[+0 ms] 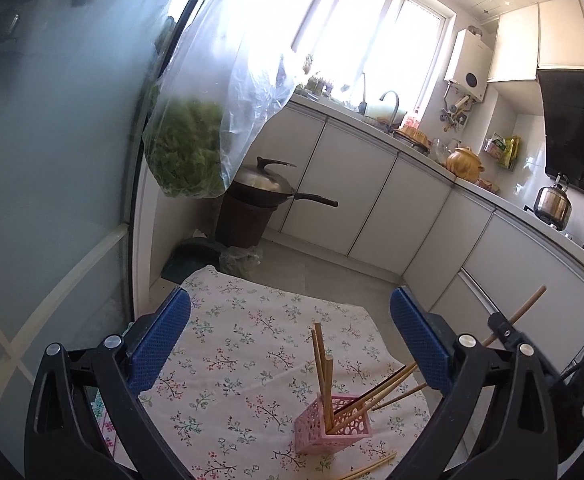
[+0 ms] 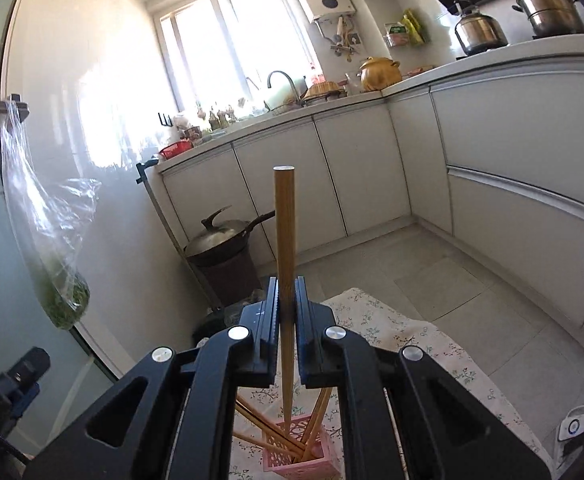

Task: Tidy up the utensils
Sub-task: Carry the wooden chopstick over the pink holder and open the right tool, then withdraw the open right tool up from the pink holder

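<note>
A pink perforated holder (image 1: 332, 424) stands on a floral cloth (image 1: 227, 344) and holds several wooden chopsticks (image 1: 322, 368). A loose chopstick (image 1: 366, 468) lies on the cloth in front of it. My left gripper (image 1: 292, 344) is open and empty, above and behind the holder. My right gripper (image 2: 285, 312) is shut on a wooden chopstick (image 2: 284, 232), held upright with its tip just above the holder (image 2: 296, 456). That gripper and its chopstick (image 1: 520, 312) show at the right edge of the left wrist view.
White kitchen cabinets (image 1: 372, 200) run along the back and right. A lidded wok (image 1: 263, 188) sits on a brown bin by the wall. A plastic bag of greens (image 1: 187, 152) hangs at the left. Pots (image 2: 480, 28) stand on the counter.
</note>
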A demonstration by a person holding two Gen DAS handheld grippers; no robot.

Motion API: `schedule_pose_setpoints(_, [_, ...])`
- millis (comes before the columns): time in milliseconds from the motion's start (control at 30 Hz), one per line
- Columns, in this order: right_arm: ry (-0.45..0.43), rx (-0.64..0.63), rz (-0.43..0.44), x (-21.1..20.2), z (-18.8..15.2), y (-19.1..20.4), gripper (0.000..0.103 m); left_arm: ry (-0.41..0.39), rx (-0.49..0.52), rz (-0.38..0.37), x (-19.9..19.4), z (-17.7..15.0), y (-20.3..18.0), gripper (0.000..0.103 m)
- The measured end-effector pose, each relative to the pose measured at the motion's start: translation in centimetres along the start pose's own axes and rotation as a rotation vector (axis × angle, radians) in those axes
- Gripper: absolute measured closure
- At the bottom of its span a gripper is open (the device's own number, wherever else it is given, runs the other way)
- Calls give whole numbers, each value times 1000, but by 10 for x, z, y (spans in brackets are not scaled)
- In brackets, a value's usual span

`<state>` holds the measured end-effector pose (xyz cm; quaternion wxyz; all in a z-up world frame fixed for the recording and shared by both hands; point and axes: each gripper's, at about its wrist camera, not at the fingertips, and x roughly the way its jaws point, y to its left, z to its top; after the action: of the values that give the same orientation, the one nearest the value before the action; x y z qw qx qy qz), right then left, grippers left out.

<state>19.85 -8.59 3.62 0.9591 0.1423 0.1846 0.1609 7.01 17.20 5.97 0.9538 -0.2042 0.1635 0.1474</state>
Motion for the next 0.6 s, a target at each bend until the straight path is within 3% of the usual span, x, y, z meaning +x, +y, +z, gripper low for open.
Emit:
schedule_pose_setpoints(100, [31,26,6,11,-17,-6,91,5,-15,1,1,1,3,7])
schedule_pose_setpoints(200, [-2,46,8,-1,-12,-11,82,-13,-15,-16,-6,1,0,7])
schedule_pose_setpoints(400, [-61,4,-10,-43,12,-8,81,-54,63,-42,-22,-3,-25,7])
schedule_pose_setpoints(600, [-67,-25,-41,-73,15,-7,71,-62,151,-68,-34,-12,-52,7])
